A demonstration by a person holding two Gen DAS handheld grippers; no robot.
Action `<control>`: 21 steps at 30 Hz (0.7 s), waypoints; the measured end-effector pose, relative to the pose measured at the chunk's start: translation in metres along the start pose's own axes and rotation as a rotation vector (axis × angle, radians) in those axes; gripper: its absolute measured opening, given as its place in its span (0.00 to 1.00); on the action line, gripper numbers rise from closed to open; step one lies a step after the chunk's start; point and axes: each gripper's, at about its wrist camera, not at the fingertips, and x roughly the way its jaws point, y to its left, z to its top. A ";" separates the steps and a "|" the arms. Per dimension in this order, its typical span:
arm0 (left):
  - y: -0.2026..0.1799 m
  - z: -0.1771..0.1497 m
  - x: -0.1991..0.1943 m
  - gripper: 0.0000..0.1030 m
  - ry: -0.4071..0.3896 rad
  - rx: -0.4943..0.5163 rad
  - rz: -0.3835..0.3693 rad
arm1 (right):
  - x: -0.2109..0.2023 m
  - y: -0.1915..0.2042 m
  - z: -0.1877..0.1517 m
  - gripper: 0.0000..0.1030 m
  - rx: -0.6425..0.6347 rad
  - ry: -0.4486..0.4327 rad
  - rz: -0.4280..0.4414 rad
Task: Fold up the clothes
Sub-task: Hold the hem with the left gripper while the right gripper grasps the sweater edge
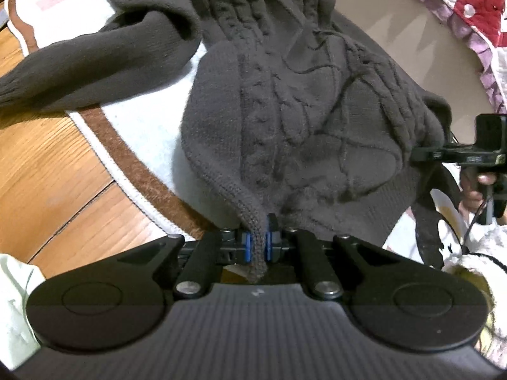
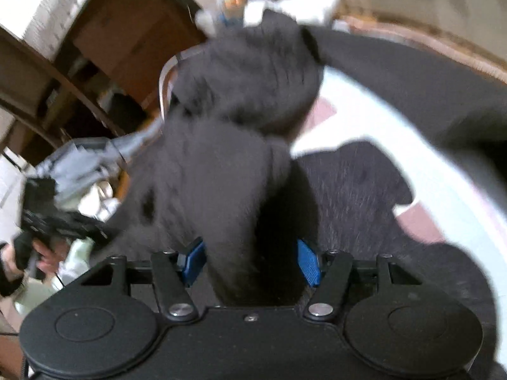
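Dark grey cable-knit sweater [image 1: 285,101] spread over white rug [image 1: 142,133], sleeve out toward 9 o'clock. Left gripper [image 1: 257,243] pinched tight on its hem at 6 o'clock. Right gripper [image 2: 250,264] wide apart, cloth hanging between blue pads [image 2: 309,262], untouched; blurred.

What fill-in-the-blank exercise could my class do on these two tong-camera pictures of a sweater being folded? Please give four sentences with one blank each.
1. The left tongs are shut on the knitted edge of the dark ____.
2. The pads on the right tongs are coloured ____.
3. The right tongs' jaws stand ____, with fabric between them.
4. Beyond the rug's brown border the floor is made of ____.

Missing words: sweater; blue; open; wood
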 end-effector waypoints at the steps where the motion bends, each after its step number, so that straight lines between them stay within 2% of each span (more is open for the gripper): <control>1: -0.003 0.002 0.001 0.07 0.007 0.005 0.009 | 0.006 0.001 -0.001 0.12 0.004 0.013 0.041; 4: -0.018 0.009 -0.007 0.06 -0.013 0.043 0.014 | 0.002 0.014 0.006 0.12 0.069 -0.007 0.079; 7: -0.036 0.018 -0.031 0.06 -0.069 0.105 -0.023 | -0.029 0.025 0.023 0.11 0.206 -0.020 0.036; 10: -0.058 0.023 -0.060 0.06 -0.115 0.164 -0.085 | -0.080 0.046 0.036 0.11 0.333 -0.026 -0.024; 12: -0.075 0.023 -0.075 0.06 -0.139 0.224 -0.128 | -0.116 0.065 0.038 0.11 0.335 -0.065 -0.051; 15: -0.103 0.019 -0.086 0.06 -0.146 0.316 -0.158 | -0.161 0.083 0.043 0.11 0.277 -0.109 -0.161; 21: -0.150 0.017 -0.087 0.06 -0.105 0.450 -0.271 | -0.209 0.076 0.032 0.10 0.274 -0.128 -0.332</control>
